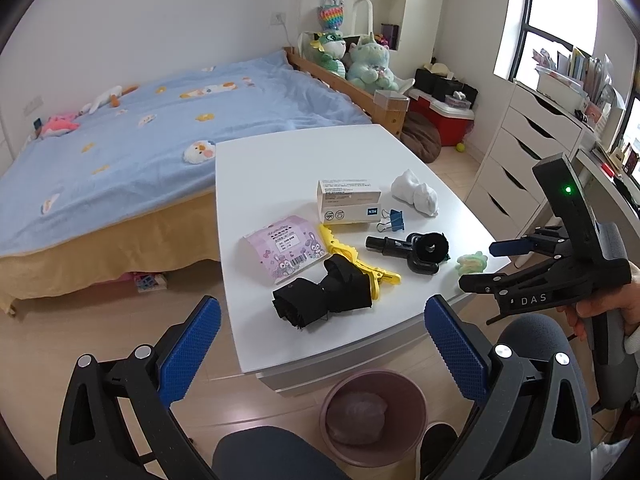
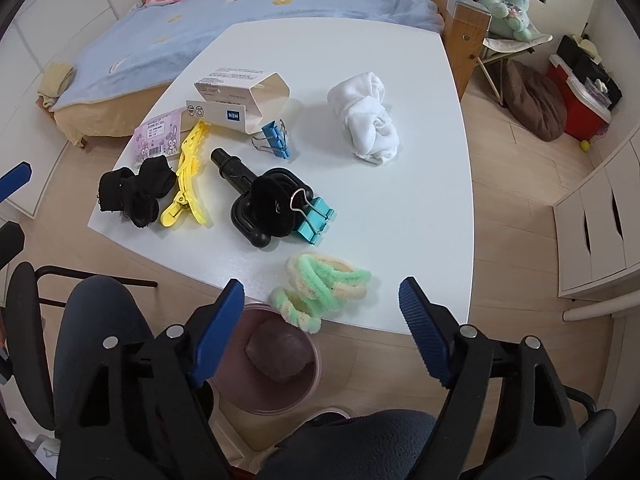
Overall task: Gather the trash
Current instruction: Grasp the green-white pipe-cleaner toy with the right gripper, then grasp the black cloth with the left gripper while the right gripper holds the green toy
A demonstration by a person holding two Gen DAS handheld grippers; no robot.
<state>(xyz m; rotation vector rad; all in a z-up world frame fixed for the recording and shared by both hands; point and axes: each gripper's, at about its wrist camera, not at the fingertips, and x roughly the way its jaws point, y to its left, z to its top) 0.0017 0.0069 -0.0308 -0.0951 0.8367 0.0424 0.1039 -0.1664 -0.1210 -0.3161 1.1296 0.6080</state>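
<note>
A white table (image 1: 280, 160) (image 2: 400, 208) holds an open white cardboard box (image 1: 349, 201) (image 2: 244, 100), a pink printed packet (image 1: 286, 248) (image 2: 158, 136) and a crumpled white cloth (image 1: 416, 192) (image 2: 366, 116). A pink bin (image 1: 374, 416) (image 2: 276, 364) stands on the floor below the table's near edge. My left gripper (image 1: 322, 344) is open and empty, in front of the table's near edge. My right gripper (image 2: 320, 320) is open and empty above the near edge; it also shows in the left wrist view (image 1: 480, 266).
Also on the table: black socks (image 1: 320, 296) (image 2: 136, 192), a yellow clip (image 1: 352, 258) (image 2: 188, 176), a black handle with scrunchie (image 1: 416, 248) (image 2: 264, 200), blue binder clips (image 1: 394, 220) (image 2: 276, 138), teal clips (image 2: 314, 220), green-yellow hair ties (image 1: 472, 264) (image 2: 320, 284). A bed (image 1: 140, 140) lies behind.
</note>
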